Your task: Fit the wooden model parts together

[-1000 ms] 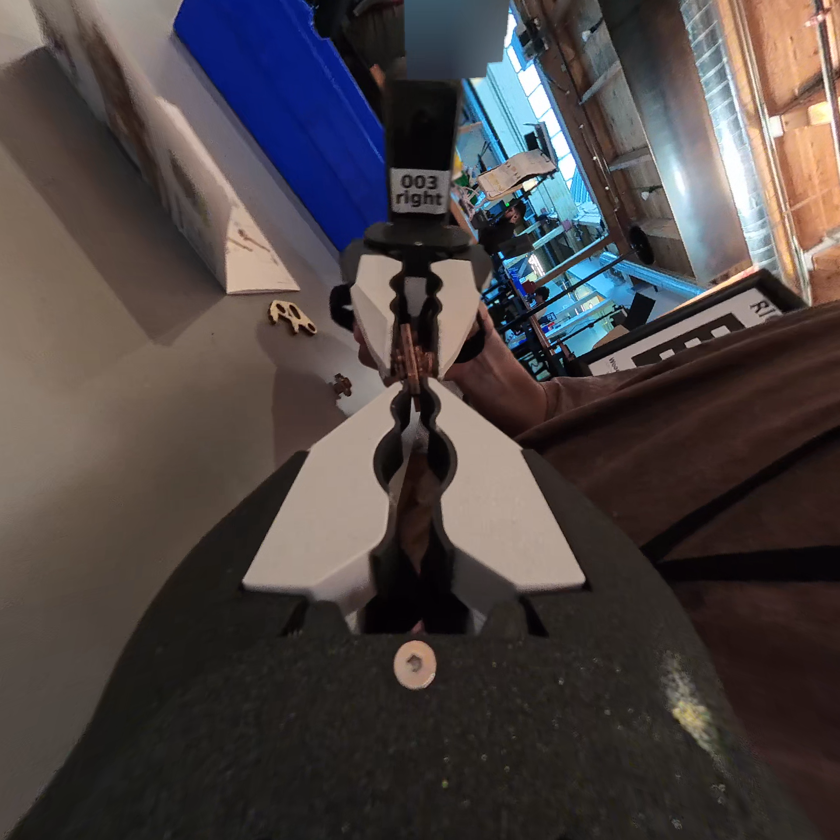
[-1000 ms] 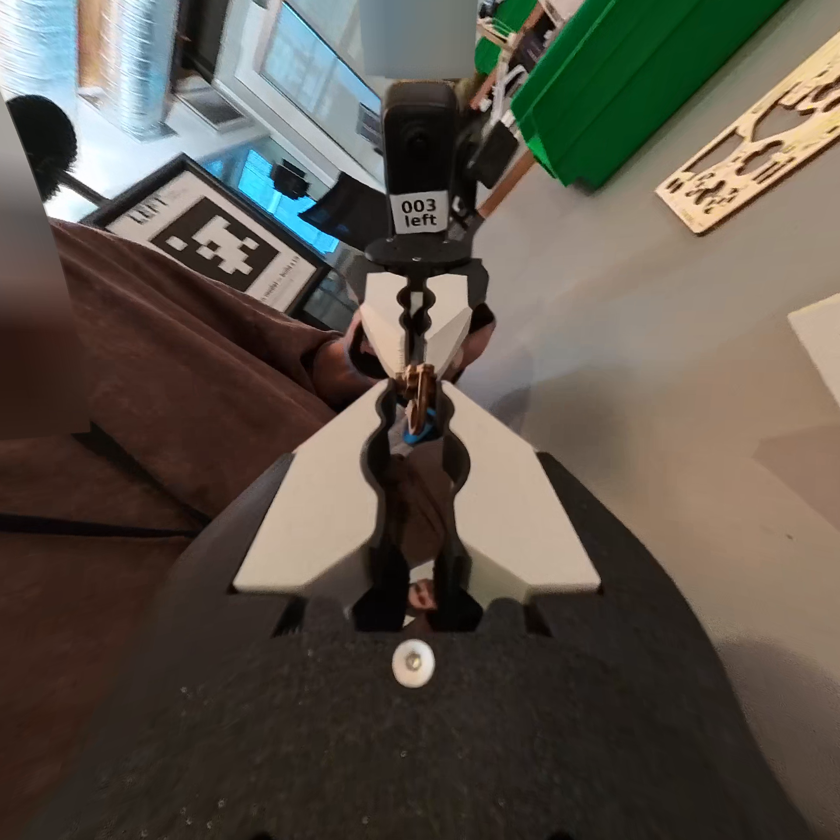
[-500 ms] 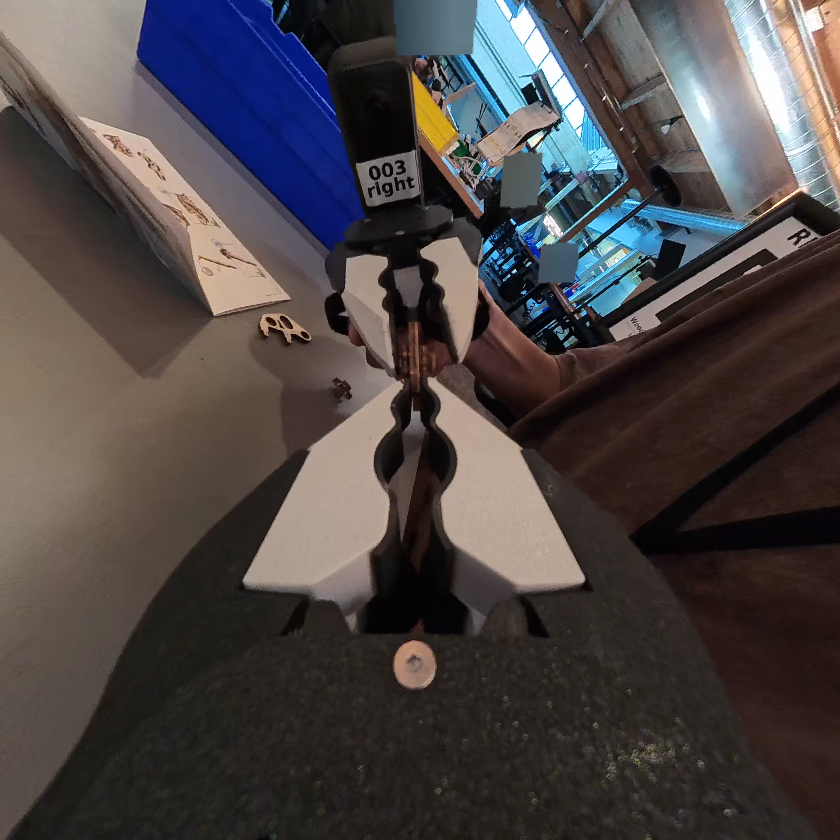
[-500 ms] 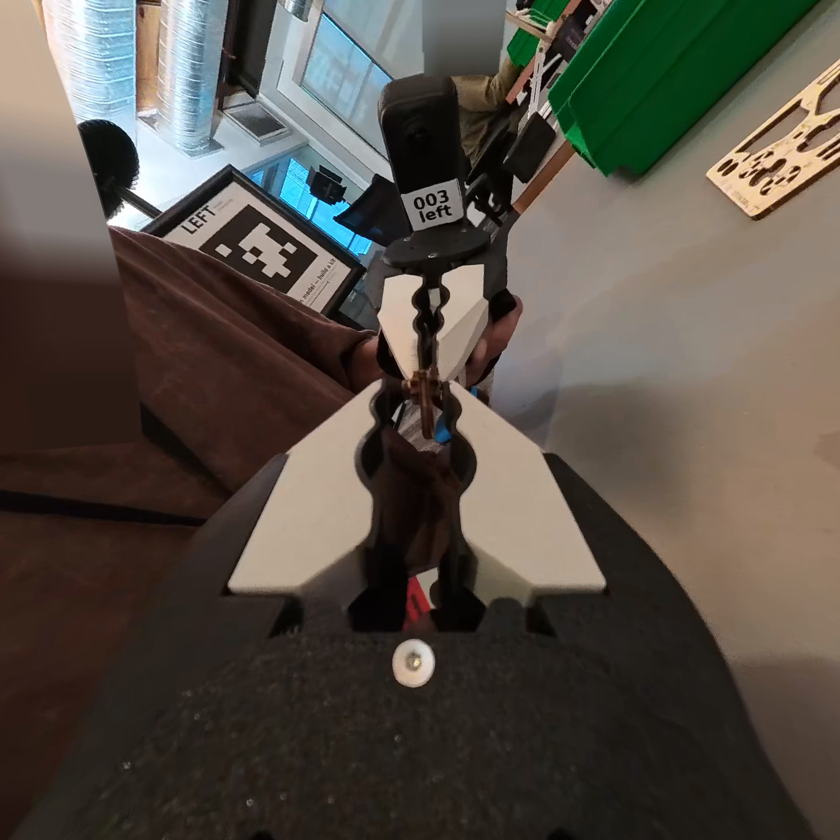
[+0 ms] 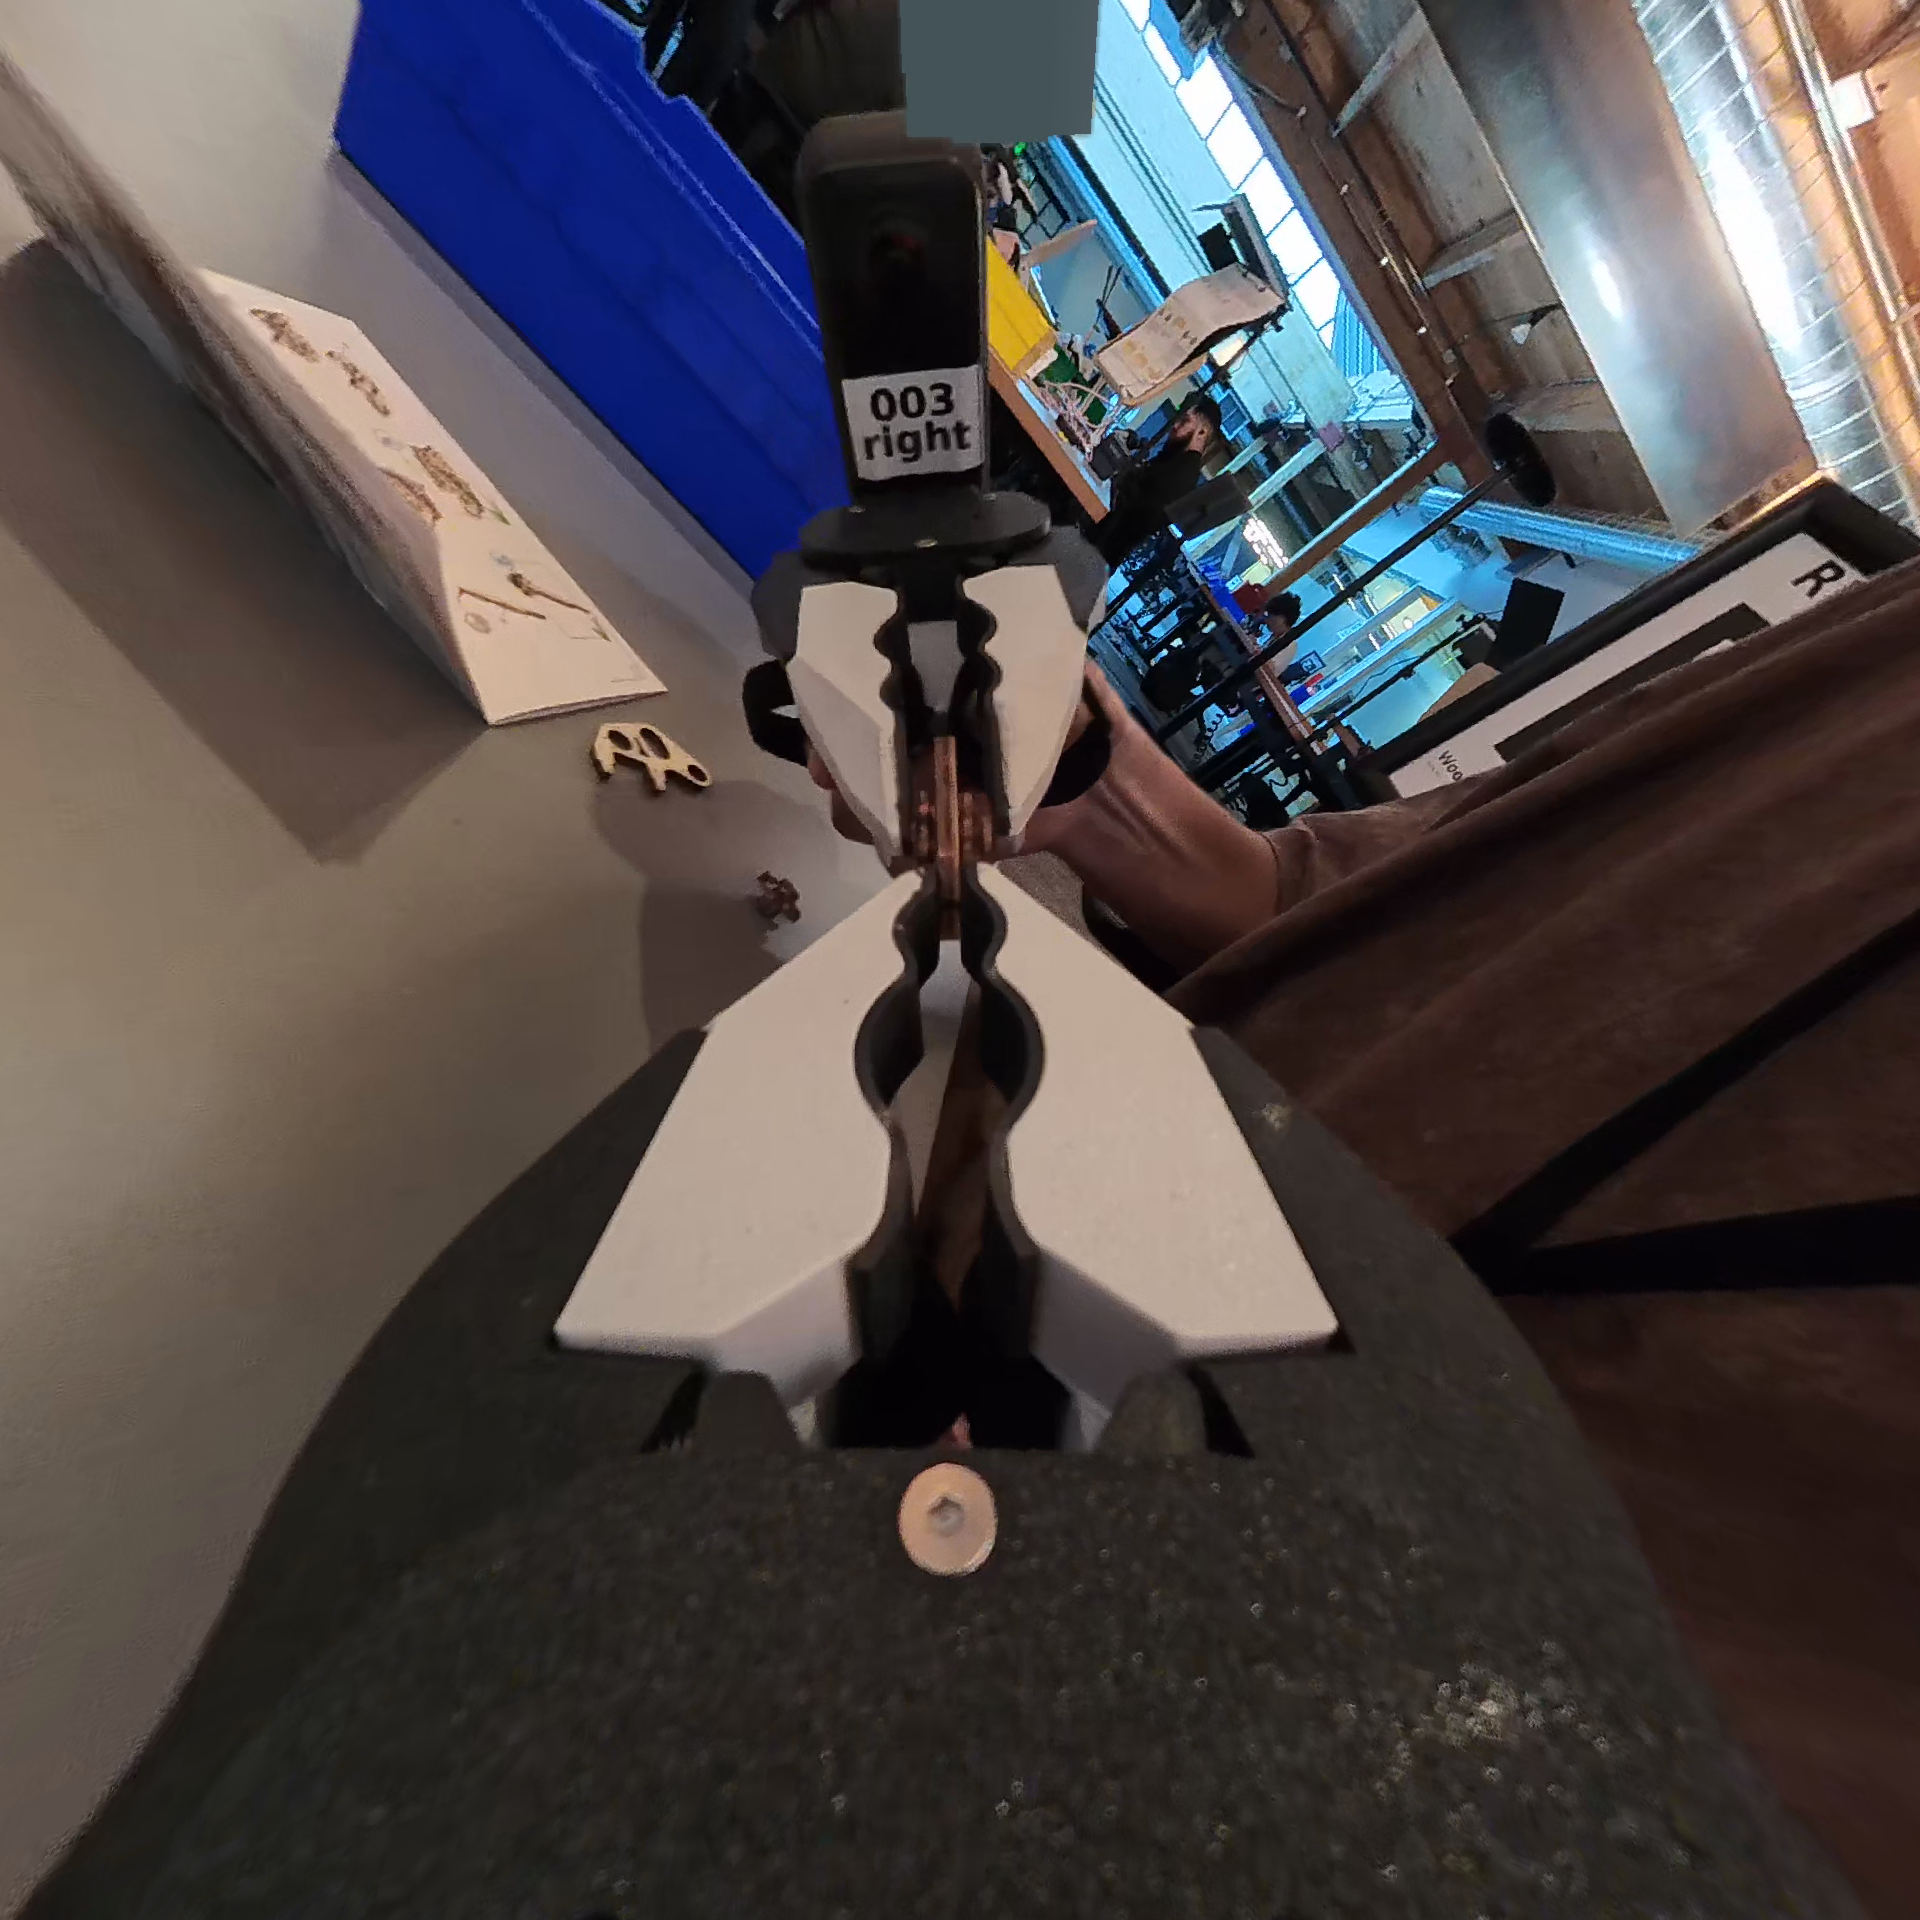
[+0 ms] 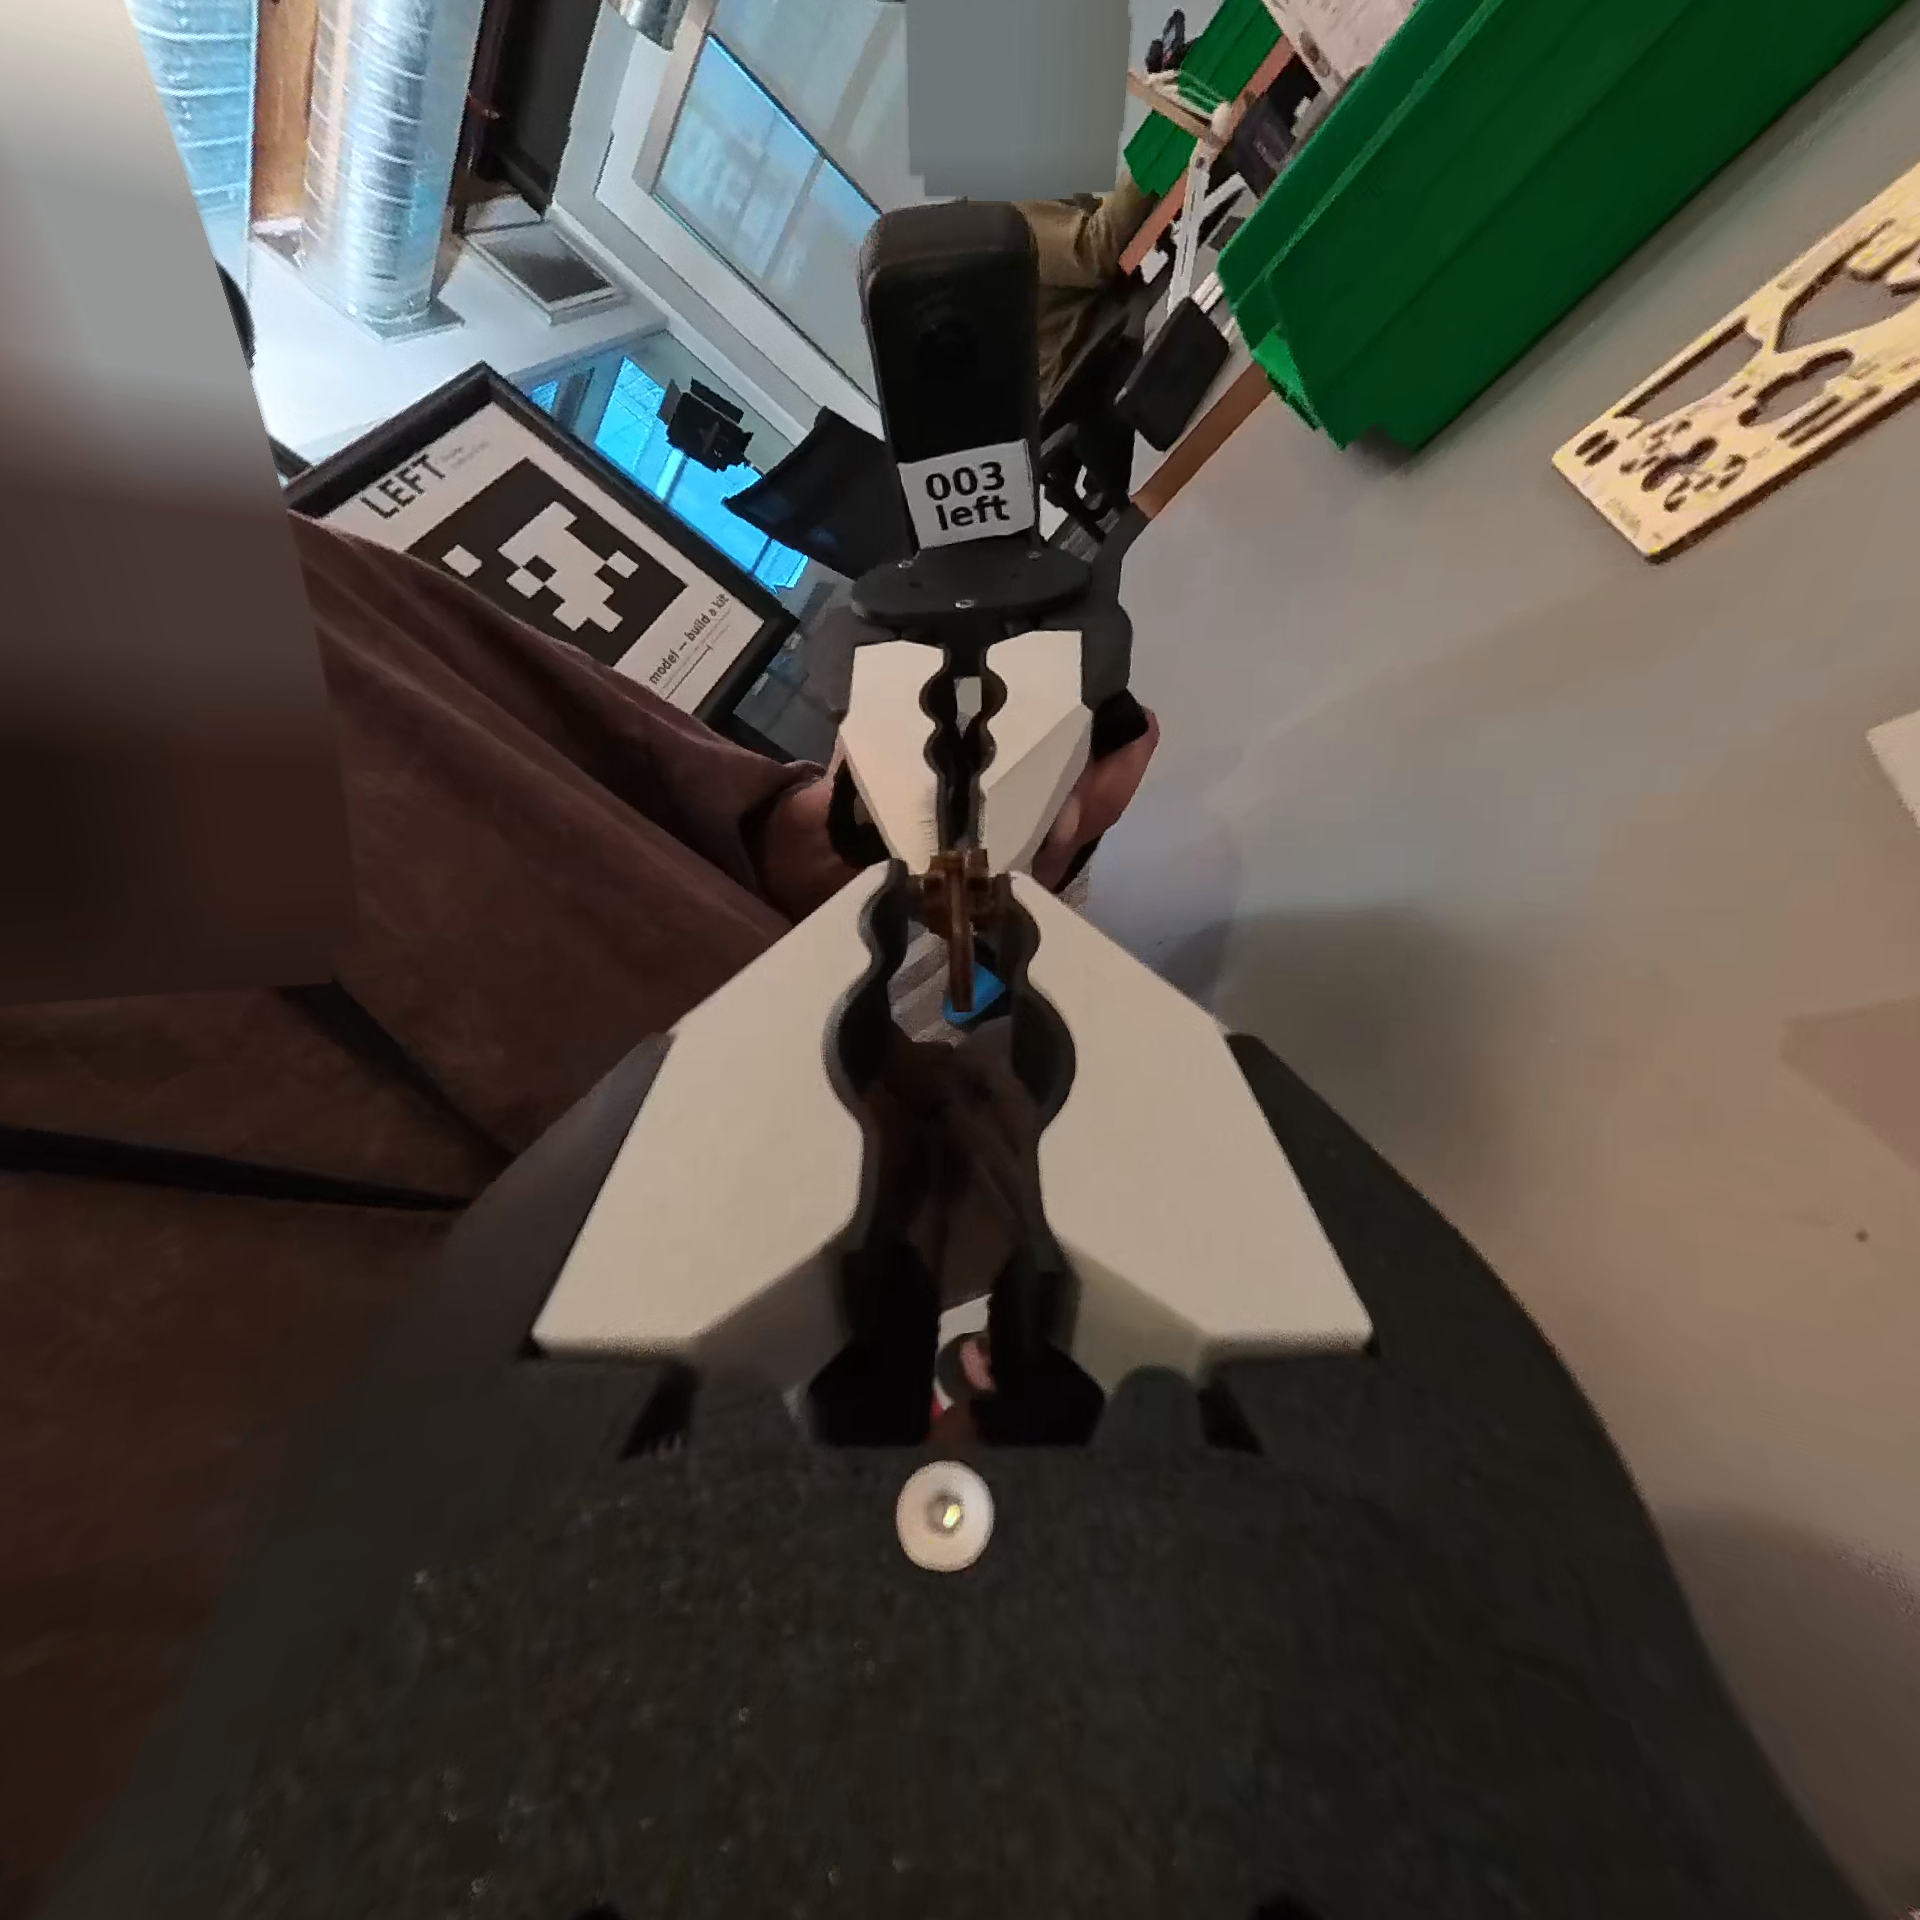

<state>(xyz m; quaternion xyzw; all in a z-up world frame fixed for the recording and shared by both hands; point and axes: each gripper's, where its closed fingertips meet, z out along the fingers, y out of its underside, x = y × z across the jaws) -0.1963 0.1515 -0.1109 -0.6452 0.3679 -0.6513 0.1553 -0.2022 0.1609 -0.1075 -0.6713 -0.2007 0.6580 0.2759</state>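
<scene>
Both grippers are meeting tip to tip above the grey table (image 5: 208, 1039). The left gripper (image 5: 940, 914) is pinching a thin wooden part (image 5: 948, 883) edge-on between nearly closed fingers; the right gripper (image 6: 961, 904) is clamping a small wooden assembly (image 6: 958, 883) at its very tips, a strip of it hanging back into the gap. The two pieces are touching or nearly so just ahead of both sets of fingertips; whether tab is in slot, I cannot tell. Risks, as I judge them: the pieces are being gripped by slim edges, so any angular mismatch during the push could be twisting one out of its grip or snapping a tab. Dropping would send it to the table below. To the left gripper's left, a loose wooden cutout (image 5: 649, 756), a small dark piece (image 5: 777, 896) and an instruction booklet (image 5: 436, 520) are lying idle; right of the right gripper, a punched-out wooden sheet (image 6: 1756, 395) is lying flat.
</scene>
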